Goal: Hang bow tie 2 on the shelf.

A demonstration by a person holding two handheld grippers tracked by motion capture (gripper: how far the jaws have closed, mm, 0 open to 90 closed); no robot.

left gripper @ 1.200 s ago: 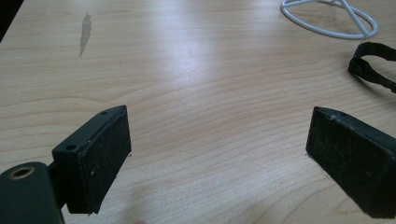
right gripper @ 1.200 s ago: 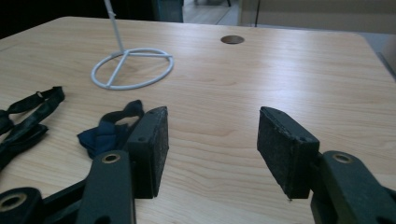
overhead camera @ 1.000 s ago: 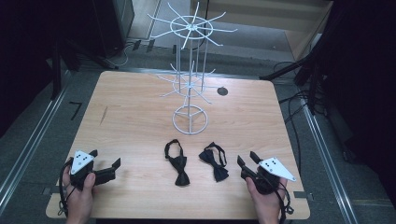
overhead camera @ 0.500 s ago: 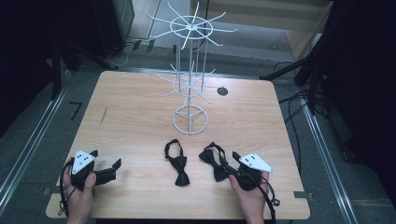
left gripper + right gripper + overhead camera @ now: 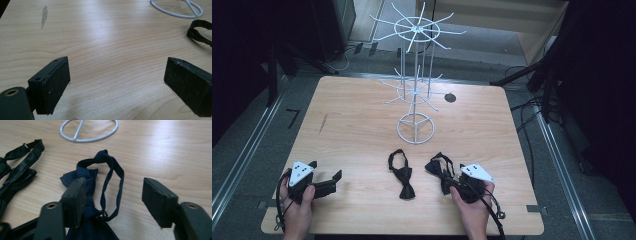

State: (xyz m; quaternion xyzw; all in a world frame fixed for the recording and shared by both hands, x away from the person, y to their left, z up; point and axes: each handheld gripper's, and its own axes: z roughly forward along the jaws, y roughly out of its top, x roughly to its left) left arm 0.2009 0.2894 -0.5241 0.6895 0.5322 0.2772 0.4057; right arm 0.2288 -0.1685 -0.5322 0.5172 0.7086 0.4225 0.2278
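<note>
Navy bow tie (image 5: 86,176) lies between your right gripper's (image 5: 116,200) spread jaws, not pinched.

The navy bow tie (image 5: 439,170) lies flat on the wooden table (image 5: 362,120), near its front edge, its strap loop pointing toward the white wire rack (image 5: 414,75). Your right gripper (image 5: 457,182) sits low over it, and its jaws have just been opening: one pad stands at the tie's knot, the other well off to the side over bare wood. Just beside it lies a second, black bow tie (image 5: 401,175), apart from the first. Your left gripper (image 5: 324,182) rests near the table's front left corner, jaws spread wide over bare wood (image 5: 115,75), holding nothing.
</note>
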